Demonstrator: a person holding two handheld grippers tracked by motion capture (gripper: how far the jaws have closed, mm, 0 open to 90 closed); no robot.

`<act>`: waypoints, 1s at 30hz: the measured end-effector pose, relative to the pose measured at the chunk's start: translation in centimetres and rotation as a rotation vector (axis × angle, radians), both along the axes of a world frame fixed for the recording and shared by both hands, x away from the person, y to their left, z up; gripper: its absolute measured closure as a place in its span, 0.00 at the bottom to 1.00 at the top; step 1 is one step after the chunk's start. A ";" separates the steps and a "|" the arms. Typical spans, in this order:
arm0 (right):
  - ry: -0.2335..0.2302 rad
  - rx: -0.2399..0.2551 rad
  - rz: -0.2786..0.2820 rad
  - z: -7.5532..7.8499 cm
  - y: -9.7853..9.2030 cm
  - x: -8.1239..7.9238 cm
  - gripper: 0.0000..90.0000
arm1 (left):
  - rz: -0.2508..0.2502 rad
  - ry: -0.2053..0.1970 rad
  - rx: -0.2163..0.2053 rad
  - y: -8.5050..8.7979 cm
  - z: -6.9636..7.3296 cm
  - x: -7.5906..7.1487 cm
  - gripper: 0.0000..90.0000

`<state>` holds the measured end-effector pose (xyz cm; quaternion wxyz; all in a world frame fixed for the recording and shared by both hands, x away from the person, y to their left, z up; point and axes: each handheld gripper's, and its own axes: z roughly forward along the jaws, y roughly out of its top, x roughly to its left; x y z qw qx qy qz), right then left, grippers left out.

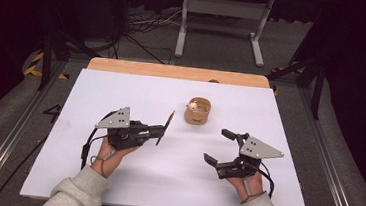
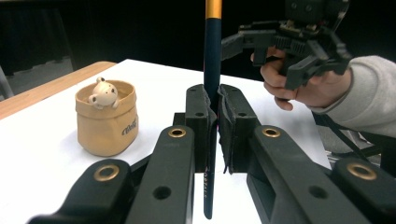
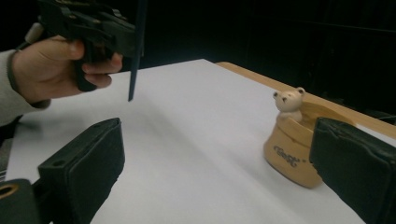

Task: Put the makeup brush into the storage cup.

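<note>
the left gripper (image 2: 212, 135) is clamped tight on a dark pencil (image 2: 212, 65), jaws squeezed together around its shaft just about midway, and from the left gripper view the pencil stands straight up between them with a gold band near its top end. in the high view that same left gripper (image 1: 161, 131) carries the pencil (image 1: 166, 128) tilted, clear of the white table (image 1: 114, 177), its upper end leaning toward the pot. so the pick-up looks done: the pencil is in hand and off the surface.

over to the right gripper (image 1: 219, 147), jaws spread wide apart with nothing between them, hovering low over the table on the person's right side. from the right gripper view, its two black pads frame the scene, and the pencil (image 3: 137, 51) hangs point-down in the other hand's grip across the way.

now the target, by my reading: a small tan pot (image 1: 198, 111) with a little bear figure (image 1: 191, 105) peeking over its rim, standing upright toward the far middle of the table, near both grippers but touching neither. the pot looks open at the top.

what's left, i'd judge, is the delivery: carry the pencil over the rim, stand it upright, let it drop in. the free gripper may steady the pot. call it roughly halfway.
</note>
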<state>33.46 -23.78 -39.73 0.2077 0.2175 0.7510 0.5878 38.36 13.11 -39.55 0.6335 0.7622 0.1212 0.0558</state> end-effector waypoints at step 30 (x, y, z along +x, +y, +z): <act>0.050 0.018 0.154 4.2 9.0 3.0 0.46 | -0.008 -0.001 0.026 -0.5 -0.5 -0.1 0.92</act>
